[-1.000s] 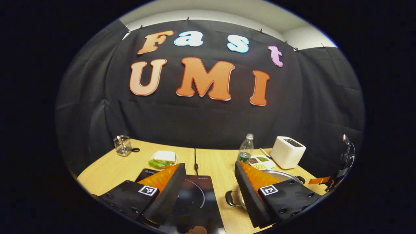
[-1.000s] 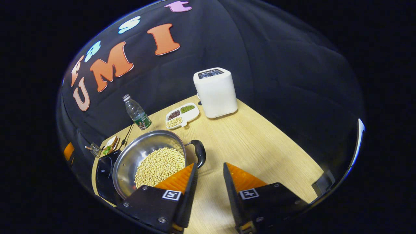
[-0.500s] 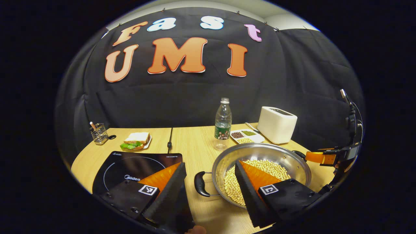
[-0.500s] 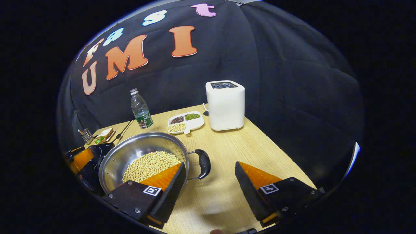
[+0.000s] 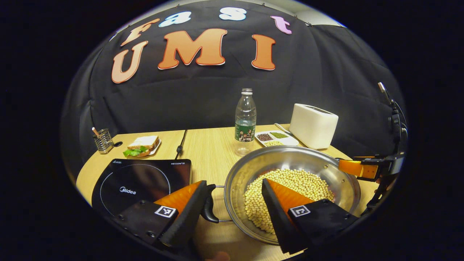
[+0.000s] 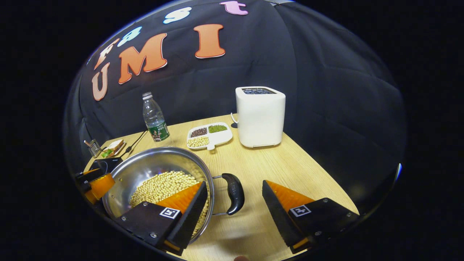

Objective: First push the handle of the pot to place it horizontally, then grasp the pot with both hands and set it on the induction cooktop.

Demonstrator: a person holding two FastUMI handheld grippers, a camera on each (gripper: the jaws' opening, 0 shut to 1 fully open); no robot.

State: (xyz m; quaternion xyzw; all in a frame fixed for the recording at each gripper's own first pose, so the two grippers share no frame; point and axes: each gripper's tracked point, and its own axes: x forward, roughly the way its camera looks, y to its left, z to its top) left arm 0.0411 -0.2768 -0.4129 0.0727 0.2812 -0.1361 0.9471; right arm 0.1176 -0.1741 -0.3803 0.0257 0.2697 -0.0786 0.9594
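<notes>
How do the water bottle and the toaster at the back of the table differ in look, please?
The water bottle is clear, slim and round; the toaster is opaque white, wide and boxy with rounded corners. The bottle carries a dark green label; the toaster's sides are plain, with slots on top. Both stand upright on the wooden table, with the sectioned bean dish between them.

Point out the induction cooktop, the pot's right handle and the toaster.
induction cooktop [image 5: 145, 177]: left gripper view, bare glass top.
pot's right handle [image 6: 235, 193]: right gripper view, middle of the grip.
toaster [image 6: 260, 117]: right gripper view, front face.
</notes>
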